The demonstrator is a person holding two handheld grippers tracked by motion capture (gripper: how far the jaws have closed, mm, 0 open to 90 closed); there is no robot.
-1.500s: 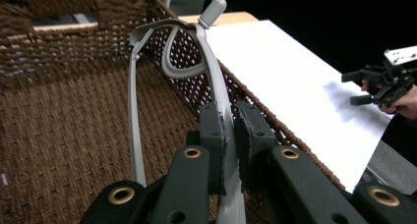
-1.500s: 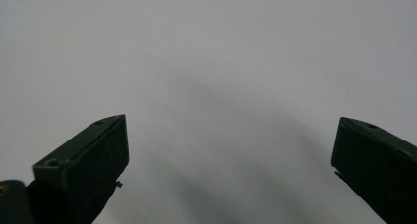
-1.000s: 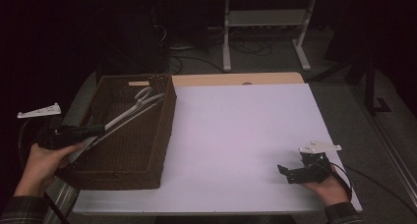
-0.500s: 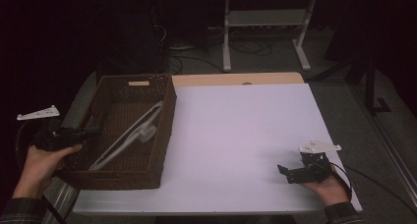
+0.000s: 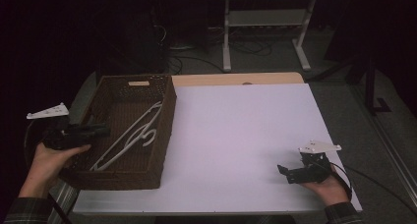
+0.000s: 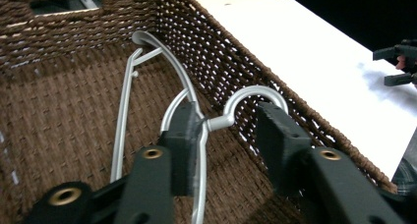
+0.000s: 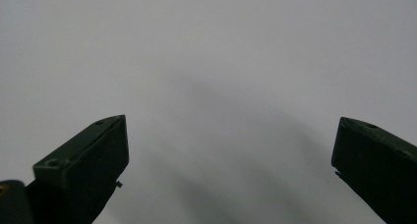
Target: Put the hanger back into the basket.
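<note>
A dark brown woven basket (image 5: 164, 130) stands on the left part of the counter (image 5: 246, 135), its right wall bordering the white sheet that covers most of the counter top. A strip of bare wood shows along the far edge of the counter.

A silver plastic coat hanger (image 5: 129, 134) lies inside the basket. In the high view it runs diagonally from the near left area of the basket floor toward the far right wall, with its hook curling toward the right wall. In the left gripper view the hook (image 6: 255, 97) arches up against the right wall of the basket, and the far shoulder of the hanger rests in the far right corner.

The left gripper (image 5: 91, 131) is held by the left hand (image 5: 51, 160) at the left rim of the basket and points into it. Its fingers (image 6: 184, 135) stand moderately apart. The neck of the hanger lies between them, against the left finger and clear of the right one, so the fingers are not closed on it.

The right gripper (image 5: 283, 171) is held by the right hand (image 5: 327, 187) near the right front corner of the counter, over the white sheet. Its fingers (image 7: 93, 155) are spread wide, with only the white surface between them.
</note>
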